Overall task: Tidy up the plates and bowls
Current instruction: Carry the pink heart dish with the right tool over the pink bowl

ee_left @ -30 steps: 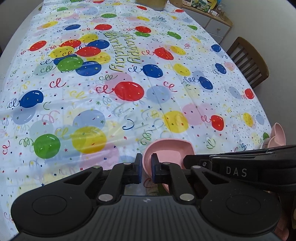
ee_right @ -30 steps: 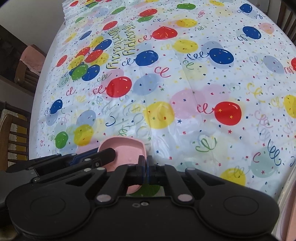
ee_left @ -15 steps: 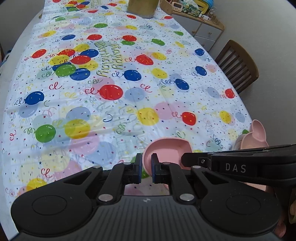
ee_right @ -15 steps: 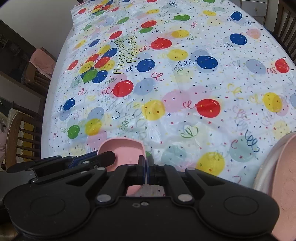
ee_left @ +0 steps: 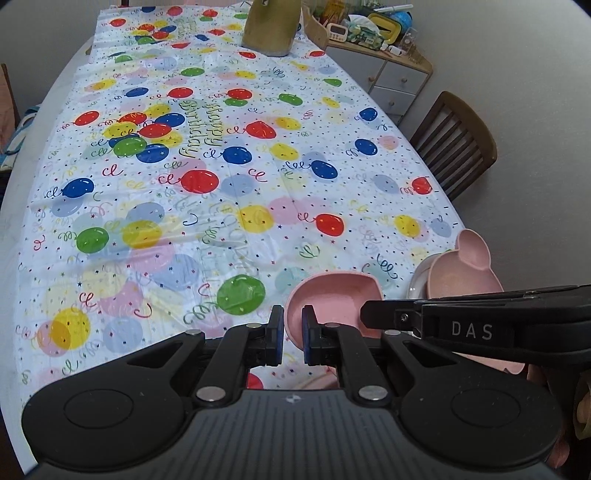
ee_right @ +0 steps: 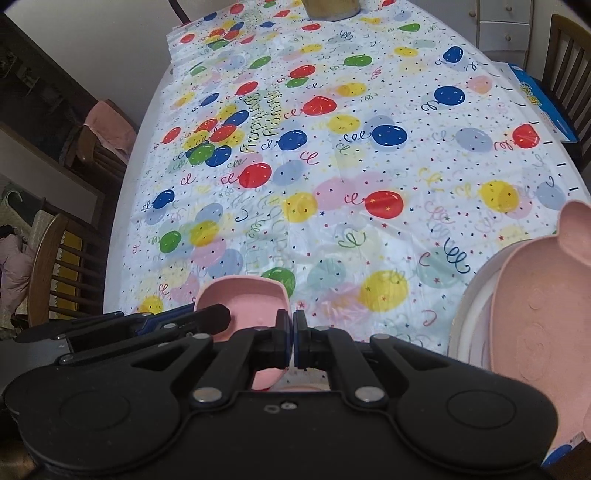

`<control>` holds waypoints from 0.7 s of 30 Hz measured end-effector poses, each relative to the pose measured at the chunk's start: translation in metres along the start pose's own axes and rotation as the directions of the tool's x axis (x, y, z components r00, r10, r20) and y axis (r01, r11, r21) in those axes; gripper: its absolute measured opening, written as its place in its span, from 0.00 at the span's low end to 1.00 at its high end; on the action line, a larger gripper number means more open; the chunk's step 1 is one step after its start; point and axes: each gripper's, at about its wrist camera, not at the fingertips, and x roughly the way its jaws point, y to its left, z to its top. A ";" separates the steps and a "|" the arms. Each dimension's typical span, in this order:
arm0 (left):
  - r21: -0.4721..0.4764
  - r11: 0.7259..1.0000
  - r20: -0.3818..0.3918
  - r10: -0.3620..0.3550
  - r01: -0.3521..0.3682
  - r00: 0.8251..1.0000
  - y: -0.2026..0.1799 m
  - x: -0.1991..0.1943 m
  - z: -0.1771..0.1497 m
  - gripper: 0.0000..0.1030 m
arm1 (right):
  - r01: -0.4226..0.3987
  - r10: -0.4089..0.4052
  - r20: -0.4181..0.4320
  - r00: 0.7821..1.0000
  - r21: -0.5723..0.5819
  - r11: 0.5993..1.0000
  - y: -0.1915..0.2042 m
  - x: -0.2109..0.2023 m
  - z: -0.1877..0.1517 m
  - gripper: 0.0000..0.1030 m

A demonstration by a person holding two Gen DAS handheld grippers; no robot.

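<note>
The left gripper [ee_left: 293, 328] pinches the left rim of a pink bowl [ee_left: 332, 299], with the rim standing between its 2 blue pads [ee_left: 279, 326]. The right gripper [ee_right: 293, 332] has its jaws pressed nearly together on the bowl's [ee_right: 243, 299] right rim. Both point steeply down, side by side. The bowl sits between them, over the near edge of the table [ee_left: 55, 88]; whether it touches the cloth cannot be told.

At the near right corner a pink plate [ee_right: 535, 314] with an ear-shaped lobe lies on a white plate [ee_right: 465, 317], just beside the right gripper.

A balloon-print tablecloth [ee_left: 236, 192] reading "Happy Birthday" covers the table. A gold bag [ee_left: 271, 29] stands at the far edge. A wooden chair [ee_left: 458, 144] stands along the right edge, with a drawer cabinet [ee_left: 391, 81] beyond it. Another chair [ee_right: 55, 266] stands along the left edge.
</note>
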 end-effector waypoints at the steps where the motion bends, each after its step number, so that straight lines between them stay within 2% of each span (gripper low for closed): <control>1: -0.001 1.000 0.003 0.002 -0.002 1.000 -0.002 -0.003 -0.003 0.09 | -0.001 0.001 0.004 1.000 -0.006 1.000 0.000 -0.004 -0.003 0.01; 11: -0.010 1.000 0.003 0.024 -0.024 1.000 -0.021 -0.018 -0.035 0.09 | -0.008 0.009 0.004 1.000 -0.049 0.999 -0.003 -0.027 -0.032 0.01; 21: -0.016 0.999 -0.029 0.039 -0.040 0.999 -0.027 -0.015 -0.062 0.09 | -0.013 0.011 -0.026 1.000 -0.066 0.998 -0.008 -0.030 -0.059 0.01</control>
